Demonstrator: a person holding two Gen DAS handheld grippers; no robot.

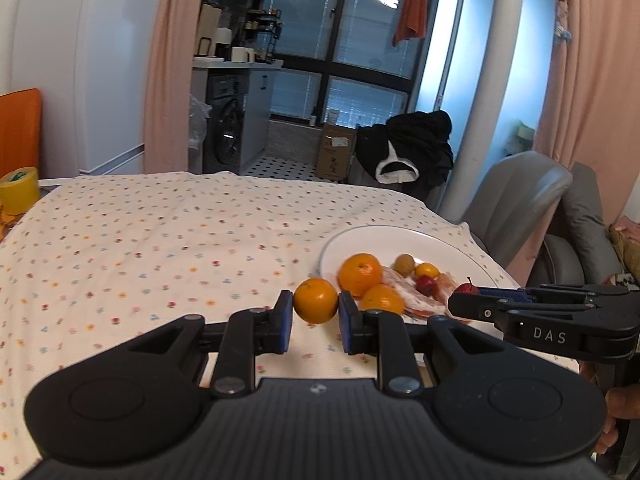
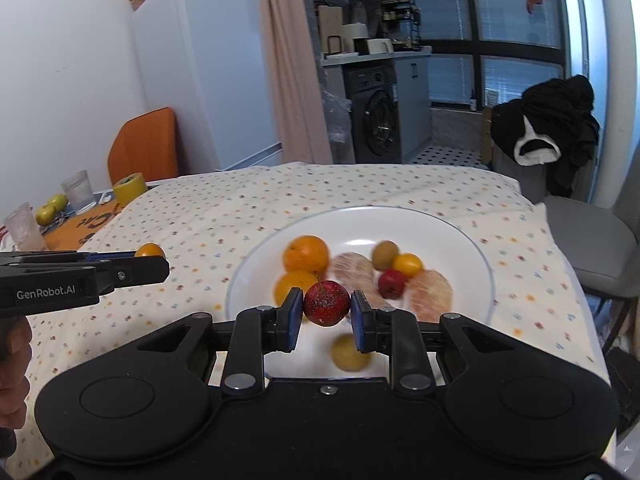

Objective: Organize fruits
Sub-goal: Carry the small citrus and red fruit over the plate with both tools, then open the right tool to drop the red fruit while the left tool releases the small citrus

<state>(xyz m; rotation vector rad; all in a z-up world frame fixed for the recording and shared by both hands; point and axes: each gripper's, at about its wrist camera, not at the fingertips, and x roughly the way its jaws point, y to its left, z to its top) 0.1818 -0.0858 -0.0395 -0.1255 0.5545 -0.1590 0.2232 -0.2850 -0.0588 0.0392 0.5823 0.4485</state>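
Right tongs [image 2: 327, 312] around speckled red apple [image 2: 327, 303]

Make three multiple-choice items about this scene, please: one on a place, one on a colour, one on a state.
1. Where is the white plate?
A. on the dotted tablecloth
B. on a chair
C. on the floor

2. What colour is the fruit in the right hand-held gripper?
A. green
B. red
C. orange

3. The left hand-held gripper is:
A. wide open and empty
B. shut on an orange
C. shut on a cup

Answers: 1 A, the tablecloth lies under the plate; 2 B, a red fruit sits between its pads; 3 B, the orange is pinched between its pads.
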